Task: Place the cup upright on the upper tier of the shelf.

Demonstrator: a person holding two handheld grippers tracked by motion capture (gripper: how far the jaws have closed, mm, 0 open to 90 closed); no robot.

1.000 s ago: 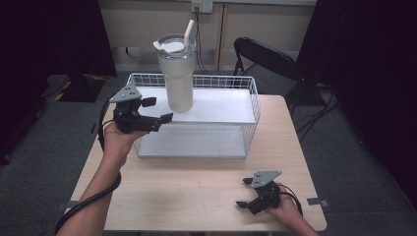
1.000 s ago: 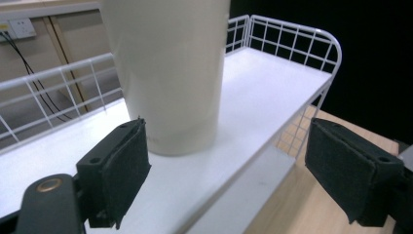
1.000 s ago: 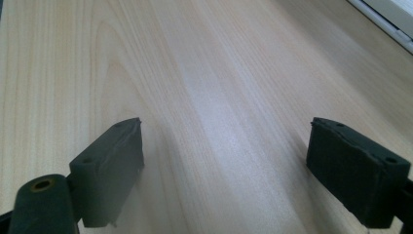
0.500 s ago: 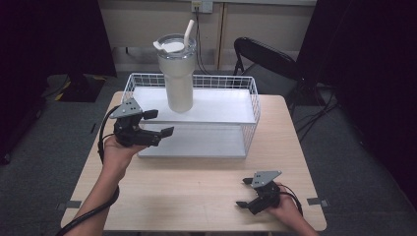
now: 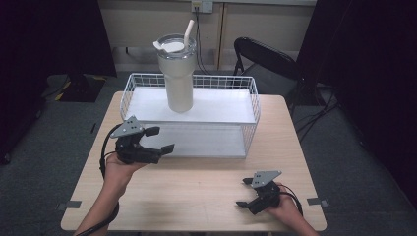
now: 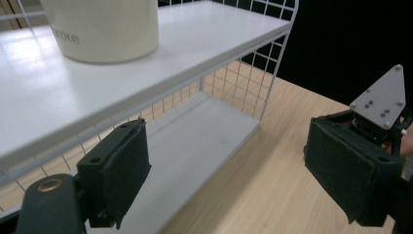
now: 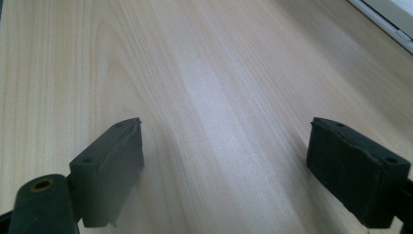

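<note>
A: Any readable writing? The tumbler (image 6: 102, 29) has small grey lettering low on its side in the left gripper view, too blurry to read.

B: The high view shows its lid and straw; it stands on the wire rack's (image 5: 248, 105) top shelf, far left. The left gripper (image 5: 156, 139) hovers near the rack's front, released, holding nothing. The right gripper (image 5: 245, 192) sits low over the table (image 5: 196, 191), near right, also released.

Place: lab-style recording room
Signs: black curtains (image 5: 64, 34), grey carpet (image 5: 44, 142), tape marks, lone wooden tabletop (image 5: 196, 191), folding chair (image 5: 260, 56)
</note>
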